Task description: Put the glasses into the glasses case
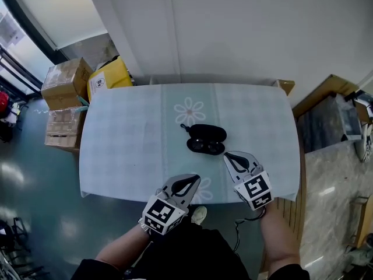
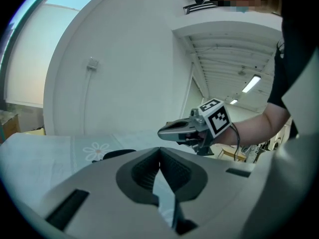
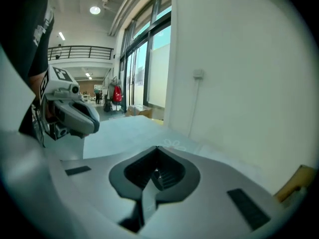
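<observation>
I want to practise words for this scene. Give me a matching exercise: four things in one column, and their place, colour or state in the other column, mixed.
Things:
1. case
2. yellow box
3. right gripper
4. cloth

Descriptions:
a. shut, empty
b. flower print
c. next to the cardboard boxes
d. black, in the middle of the cloth

Pairs: 1-d, 2-c, 3-a, 4-b

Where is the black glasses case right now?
In the head view, the glasses case lies near the middle of the table, just below the flower print and slightly ahead of the right gripper.
</observation>
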Demonstrator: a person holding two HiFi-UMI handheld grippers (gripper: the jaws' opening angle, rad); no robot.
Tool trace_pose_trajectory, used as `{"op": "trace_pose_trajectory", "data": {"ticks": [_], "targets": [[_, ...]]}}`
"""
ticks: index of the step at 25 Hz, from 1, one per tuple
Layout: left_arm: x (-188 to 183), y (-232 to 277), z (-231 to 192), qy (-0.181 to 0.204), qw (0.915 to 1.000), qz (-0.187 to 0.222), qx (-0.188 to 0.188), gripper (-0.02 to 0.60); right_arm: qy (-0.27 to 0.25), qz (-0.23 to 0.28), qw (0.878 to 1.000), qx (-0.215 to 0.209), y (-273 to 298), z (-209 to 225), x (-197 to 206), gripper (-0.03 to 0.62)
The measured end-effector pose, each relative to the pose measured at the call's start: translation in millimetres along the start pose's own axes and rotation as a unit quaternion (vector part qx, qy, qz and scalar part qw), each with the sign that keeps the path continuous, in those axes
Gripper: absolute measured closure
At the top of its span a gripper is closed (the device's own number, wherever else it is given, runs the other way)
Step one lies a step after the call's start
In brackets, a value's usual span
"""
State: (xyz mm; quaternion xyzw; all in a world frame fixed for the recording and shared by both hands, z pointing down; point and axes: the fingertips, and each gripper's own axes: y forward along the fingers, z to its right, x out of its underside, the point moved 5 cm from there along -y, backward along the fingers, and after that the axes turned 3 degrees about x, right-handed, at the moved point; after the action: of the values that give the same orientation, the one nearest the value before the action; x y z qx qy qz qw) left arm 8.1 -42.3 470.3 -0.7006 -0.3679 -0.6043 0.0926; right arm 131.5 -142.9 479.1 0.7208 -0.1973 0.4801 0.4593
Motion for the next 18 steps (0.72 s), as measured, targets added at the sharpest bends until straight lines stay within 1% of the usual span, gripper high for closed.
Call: {"op": "trace_pose_trajectory", "data": {"ticks": [3, 7, 11, 14, 18], "targets": [[-6, -10, 9, 0.008, 0.9999, 0.011, -0.009, 0.555, 0.028, 0.040, 0.998, 0.031, -33, -11, -14, 0.571], [-12, -22, 25, 0.016, 0.9995, 0.024, -0.016, 0.555, 0.056, 0.083, 0.994, 0.048, -71, -29, -29, 0.571], [-12, -36, 40, 0.009, 0.9992, 0.033, -0.020, 0.555, 0.064, 0.109, 0.991, 0.052, -97, -51, -39, 0.571], [-12, -49, 51, 0.012, 0.9991, 0.036, -0.020, 0.555, 0.072, 0.119, 0.989, 0.050, -110, -70, -43, 0.571], [-15, -64, 55, 0.015, 0.9987, 0.043, -0.020, 0.555, 0.098, 0.129, 0.985, 0.051, -119, -91, -45, 0.571]]}}
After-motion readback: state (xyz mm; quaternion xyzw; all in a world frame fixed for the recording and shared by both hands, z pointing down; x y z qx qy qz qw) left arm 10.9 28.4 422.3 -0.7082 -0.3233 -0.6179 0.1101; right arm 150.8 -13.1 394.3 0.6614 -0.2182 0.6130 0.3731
